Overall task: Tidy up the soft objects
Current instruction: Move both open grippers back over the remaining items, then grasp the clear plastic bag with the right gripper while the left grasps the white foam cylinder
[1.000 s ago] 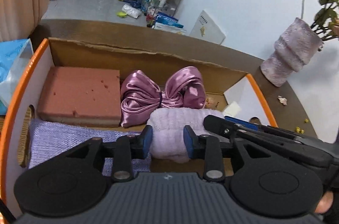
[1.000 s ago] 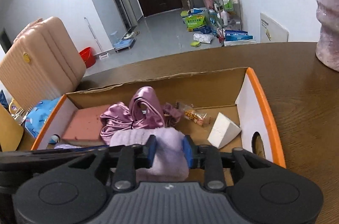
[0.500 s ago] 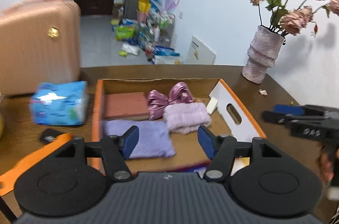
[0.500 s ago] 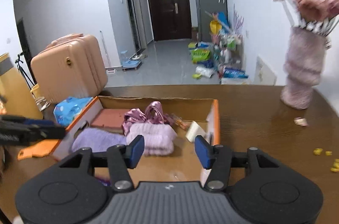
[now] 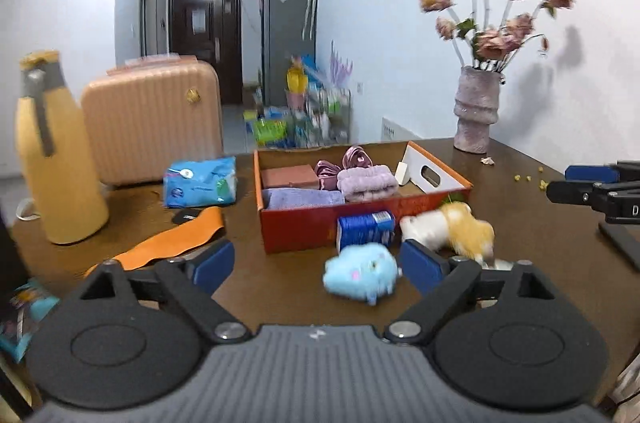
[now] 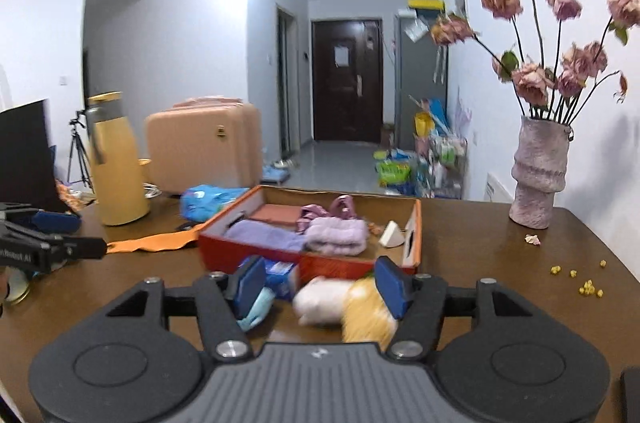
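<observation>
Both grippers empty, jaws just opened wide: left gripper [image 5: 318, 261], right gripper [image 6: 320, 287]. Blue plush [image 5: 362, 279] loose on table, before box [image 5: 296, 229], just ahead between left jaws. White-yellow plush [image 6: 344, 307] nearer right.

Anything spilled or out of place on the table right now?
Yes. Small yellow crumbs lie scattered on the table near the vase, with a fallen petal beside it. A blue plush and a white-and-yellow plush sit outside the box.
</observation>
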A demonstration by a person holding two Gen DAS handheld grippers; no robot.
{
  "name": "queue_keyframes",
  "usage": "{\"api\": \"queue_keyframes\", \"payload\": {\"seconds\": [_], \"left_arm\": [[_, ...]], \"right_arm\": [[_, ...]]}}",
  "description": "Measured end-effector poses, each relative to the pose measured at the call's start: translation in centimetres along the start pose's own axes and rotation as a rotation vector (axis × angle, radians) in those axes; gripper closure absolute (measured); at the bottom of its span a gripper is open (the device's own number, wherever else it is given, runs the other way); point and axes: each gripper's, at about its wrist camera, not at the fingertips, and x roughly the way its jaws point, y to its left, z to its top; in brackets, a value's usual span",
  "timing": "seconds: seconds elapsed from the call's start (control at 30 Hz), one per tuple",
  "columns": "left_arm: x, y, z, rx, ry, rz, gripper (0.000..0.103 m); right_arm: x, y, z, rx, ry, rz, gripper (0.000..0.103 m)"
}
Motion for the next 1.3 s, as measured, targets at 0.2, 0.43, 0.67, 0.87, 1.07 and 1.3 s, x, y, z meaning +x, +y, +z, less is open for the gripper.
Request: {"api": "queue_keyframes", "payload": {"seconds": [0.2, 0.43, 0.67, 0.87, 1.07, 1.3], "left_arm": [[-6.2, -1.2, -6.4, -0.088, -0.054, 0.026, 0.005], [-8.1, -1.5, -10.7, -0.062, -0.005, 0.039, 0.002], [-7.4, -1.0, -11.8, -0.099, 0.034, 0.025, 0.002], [-4.7, -1.4, -10.8, -0.100, 0.060, -0.002, 0.002], [-0.3, -3.3, -8.6, -0.095, 0.077, -0.047, 0.002], [5.8, -5.3, -6.6, -0.064, 0.119, -0.068, 0.002]], "right_arm": [[-6.2, 3.9, -6.2, 0.027, -0.061, 0.027, 0.032], [-9.5, 6.2, -12.2, 0.047, -0.046, 0.028, 0.025], [-9.1, 7.2, -13.6, 0.023, -0.005, 0.008, 0.025], [-6.9, 6.0, -13.7, 0.060, 0.020, -0.007, 0.027], [-3.6, 3.5, -12.8, 0.107, 0.061, -0.037, 0.027], [0.9, 0.8, -10.9, 0.148, 0.085, -0.053, 0.030]]}}
